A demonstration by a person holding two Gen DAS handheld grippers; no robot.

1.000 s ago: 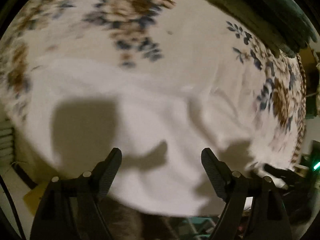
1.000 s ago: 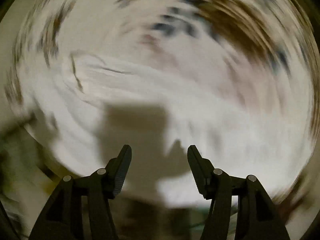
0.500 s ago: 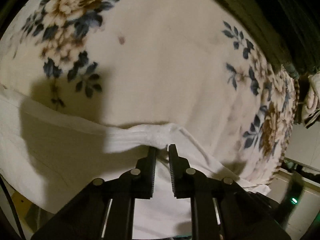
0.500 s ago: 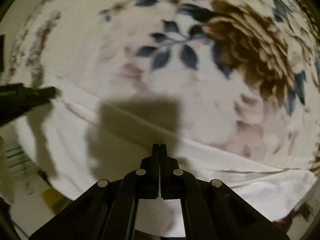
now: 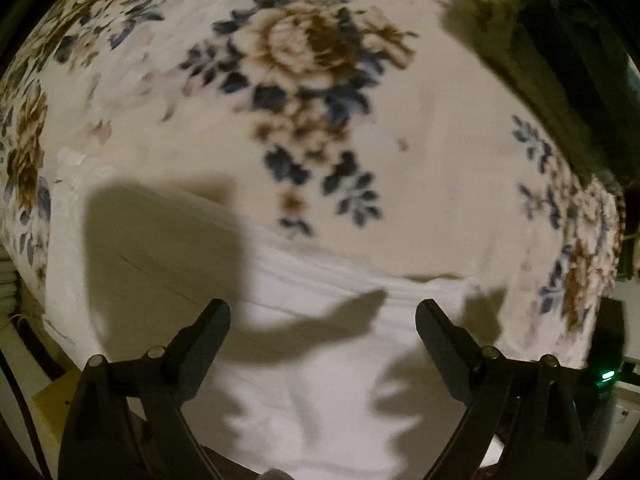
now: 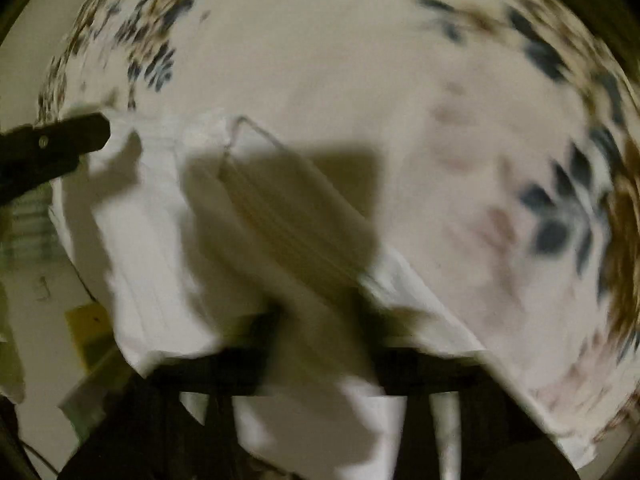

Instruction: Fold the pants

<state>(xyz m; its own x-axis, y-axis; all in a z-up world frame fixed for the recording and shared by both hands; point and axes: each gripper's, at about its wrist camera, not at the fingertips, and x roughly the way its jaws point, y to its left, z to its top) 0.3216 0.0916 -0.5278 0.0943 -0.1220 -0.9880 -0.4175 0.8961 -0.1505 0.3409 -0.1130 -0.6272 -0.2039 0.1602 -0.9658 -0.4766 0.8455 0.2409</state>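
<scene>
Opening left tool [image 5: 323, 322] over white pants [image 5: 312, 392], floral blanket [image 5: 432, 168], right tool's [image 6: 320, 344] jaws blurred, opening.

The left gripper [image 5: 322, 322] pointed straight down, its jaws spreading wide with nothing gripped. The right gripper [image 6: 320, 332], blurred, was starting to open its jaws.

Both wrist views down, sharing pants [image 5: 320, 380]

A cream blanket [image 5: 420, 184] printed with brown and blue flowers covers the surface. Dark green fabric [image 5: 568, 60] lies at two o'clock. A small green light [image 5: 607, 376] glows at four o'clock; hard shadows fall across the blanket.
</scene>
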